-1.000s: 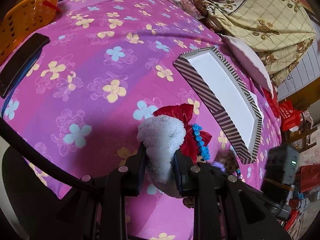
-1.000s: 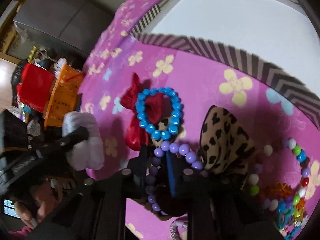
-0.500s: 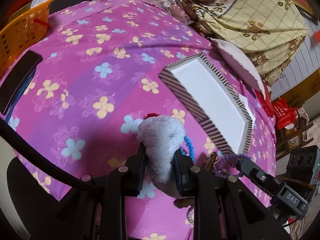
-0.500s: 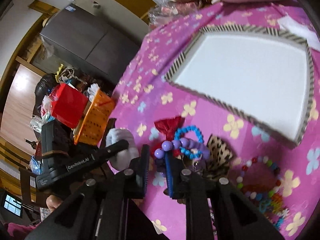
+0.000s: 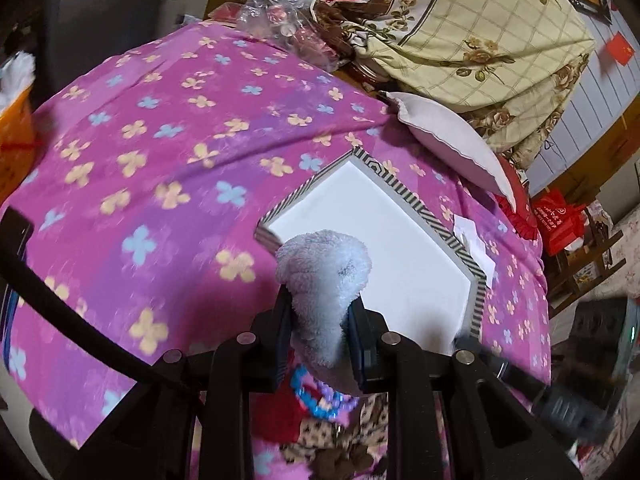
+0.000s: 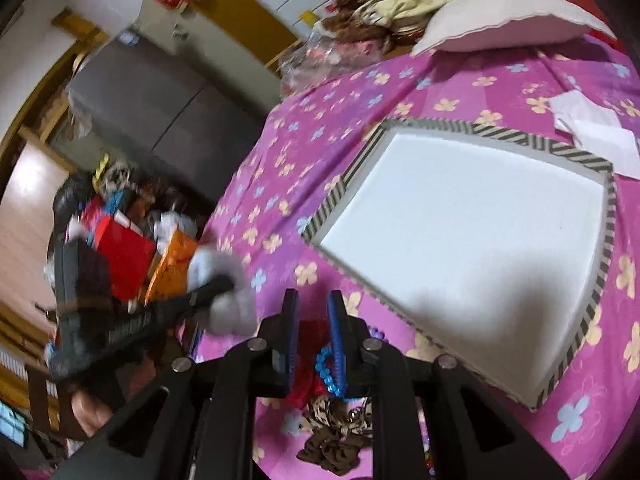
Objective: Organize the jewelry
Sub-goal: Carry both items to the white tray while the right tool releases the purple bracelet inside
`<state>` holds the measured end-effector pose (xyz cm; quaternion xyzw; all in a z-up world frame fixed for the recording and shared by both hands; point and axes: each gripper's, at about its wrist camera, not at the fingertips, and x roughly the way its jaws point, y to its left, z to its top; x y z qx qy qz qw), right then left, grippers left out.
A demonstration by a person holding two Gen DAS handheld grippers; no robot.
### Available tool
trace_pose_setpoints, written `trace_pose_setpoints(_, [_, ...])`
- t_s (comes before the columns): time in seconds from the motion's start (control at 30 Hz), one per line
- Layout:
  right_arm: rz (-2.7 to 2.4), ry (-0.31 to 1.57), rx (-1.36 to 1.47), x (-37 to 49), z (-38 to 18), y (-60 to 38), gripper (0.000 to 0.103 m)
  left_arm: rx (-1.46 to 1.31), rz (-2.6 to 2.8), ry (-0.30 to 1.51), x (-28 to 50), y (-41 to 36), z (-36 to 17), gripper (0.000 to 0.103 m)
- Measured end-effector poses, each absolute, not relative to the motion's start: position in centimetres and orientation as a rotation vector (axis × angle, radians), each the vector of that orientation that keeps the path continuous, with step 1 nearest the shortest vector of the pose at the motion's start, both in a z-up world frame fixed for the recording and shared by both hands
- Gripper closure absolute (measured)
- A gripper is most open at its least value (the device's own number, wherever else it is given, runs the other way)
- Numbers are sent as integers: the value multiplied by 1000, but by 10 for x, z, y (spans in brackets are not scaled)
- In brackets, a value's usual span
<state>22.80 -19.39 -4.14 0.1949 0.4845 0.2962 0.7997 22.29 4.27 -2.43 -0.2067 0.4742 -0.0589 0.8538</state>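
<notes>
My left gripper (image 5: pixel 320 312) is shut on a fluffy white scrunchie (image 5: pixel 324 272) and holds it above the near corner of the striped tray (image 5: pixel 406 196) with its white floor. It also shows in the right wrist view (image 6: pixel 228 292). My right gripper (image 6: pixel 314 304) has its jaws slightly apart with nothing between the tips. Below it lie a blue bead bracelet (image 6: pixel 326 372), a red bow (image 6: pixel 308 364), a purple bead bracelet (image 6: pixel 378 334) and a leopard scrunchie (image 6: pixel 332 436) on the pink cloth. The tray (image 6: pixel 344 184) lies ahead of it.
A pink flowered cloth (image 5: pixel 160 184) covers the bed. A white pillow (image 5: pixel 448 140) and a yellow quilt (image 5: pixel 480 32) lie behind the tray. An orange basket (image 5: pixel 12 140) stands at the left edge. White paper slips (image 6: pixel 592 128) lie beyond the tray.
Both grippers have risen and moved toward the tray. The left still holds the white scrunchie. The purple bracelet that was between the right fingers now lies below them.
</notes>
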Motion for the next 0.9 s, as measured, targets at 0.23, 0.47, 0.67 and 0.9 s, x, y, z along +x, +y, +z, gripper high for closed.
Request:
trace_pose_setpoints(0.23, [578,1174,127,224,-95,-144,74,-429,-129,1007,246,42,-32,77])
trace_pose_setpoints(0.47, [452,1174,-233,225,-121,-112,75,-393,-124,999,245,48,-30,77])
trace_pose_setpoints(0.67, [456,1148,-390,226,-133,-100,93,-404,-126,1004,248,48,-31,77])
trace_pose_setpoints(0.9, [499,1071,-290,225,-84,-113,94,-399,-132,992,255,49,-26,77])
